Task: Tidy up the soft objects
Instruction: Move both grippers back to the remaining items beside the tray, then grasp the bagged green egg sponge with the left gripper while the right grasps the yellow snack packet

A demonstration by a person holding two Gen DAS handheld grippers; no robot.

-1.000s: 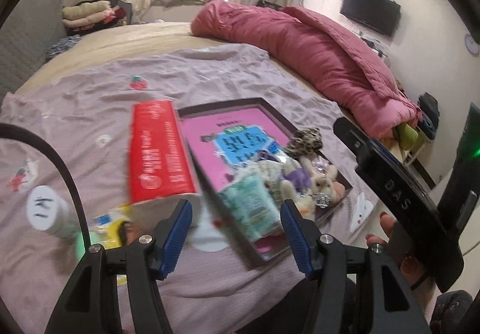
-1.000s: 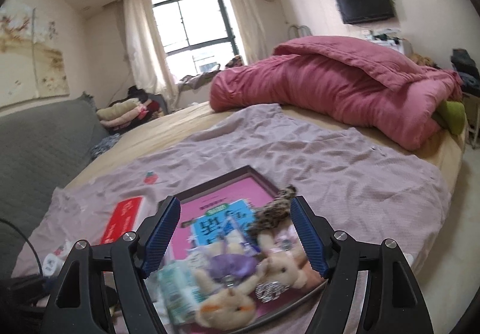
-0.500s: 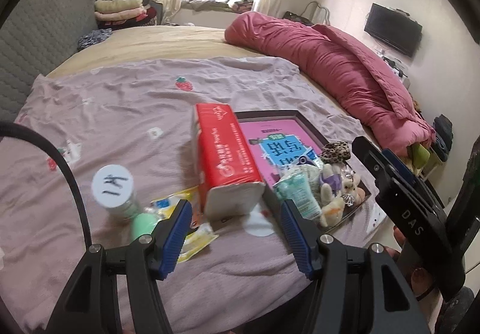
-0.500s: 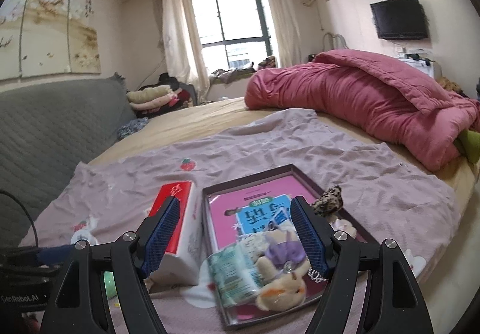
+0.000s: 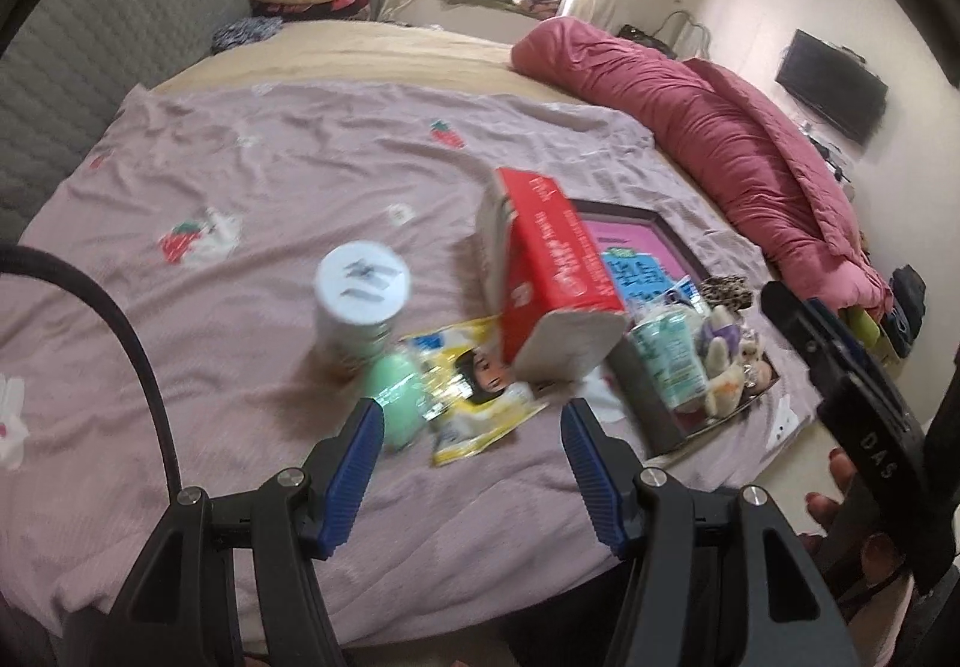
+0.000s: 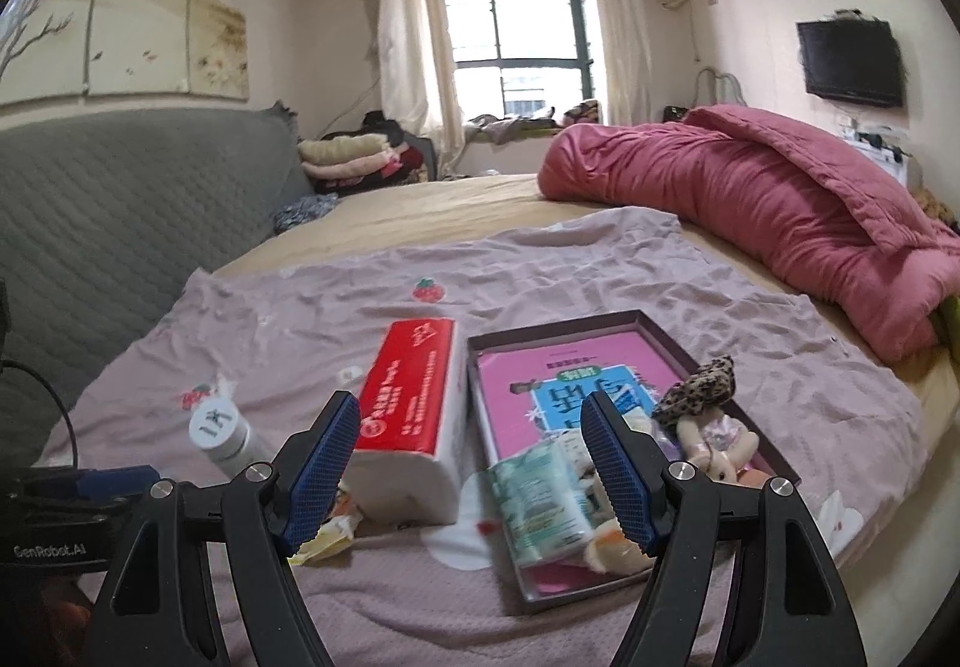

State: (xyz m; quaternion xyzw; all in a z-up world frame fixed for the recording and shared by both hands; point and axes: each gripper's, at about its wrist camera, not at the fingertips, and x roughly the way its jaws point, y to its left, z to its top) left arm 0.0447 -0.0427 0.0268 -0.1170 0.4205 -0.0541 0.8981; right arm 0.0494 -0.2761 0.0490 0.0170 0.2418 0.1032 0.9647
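Bed, covered by a mauve printed sheet [image 6: 600,271], with a rolled pink quilt [image 6: 750,199] along its far right side; you work at the near edge.

Change over the last second: both of your hands have swung leftward across the sheet. A second ago the left wrist view centred on the tray; it now centres on the loose items beside it. This reads as a turn from the filled tray toward what is not yet sorted, so the task appears partly done.

Dark shallow tray [image 6: 660,334], right of centre on the sheet. It holds a pink booklet with a blue panel [image 6: 558,367] lying flat, and, heaped at its near end, a leopard-print soft piece [image 6: 699,388], small plush animals [image 6: 714,457] and a pale green packet [image 6: 540,505]. These soft things sit inside the rim.

Red-and-white tissue pack [image 5: 552,271], just left of the tray and outside it, tilted on one edge.

White-lidded jar [image 5: 360,295], upright, left of the pack.

Yellow printed sachet [image 5: 474,397] and a mint-green rounded item [image 5: 396,391], lying touching each other in front of the jar; the latter is too blurred to identify.

Left gripper [image 5: 468,445]: fingers apart, nothing between them, hovering near the sachet.

Right gripper [image 6: 474,469]: fingers apart, empty, before the tray's near corner.
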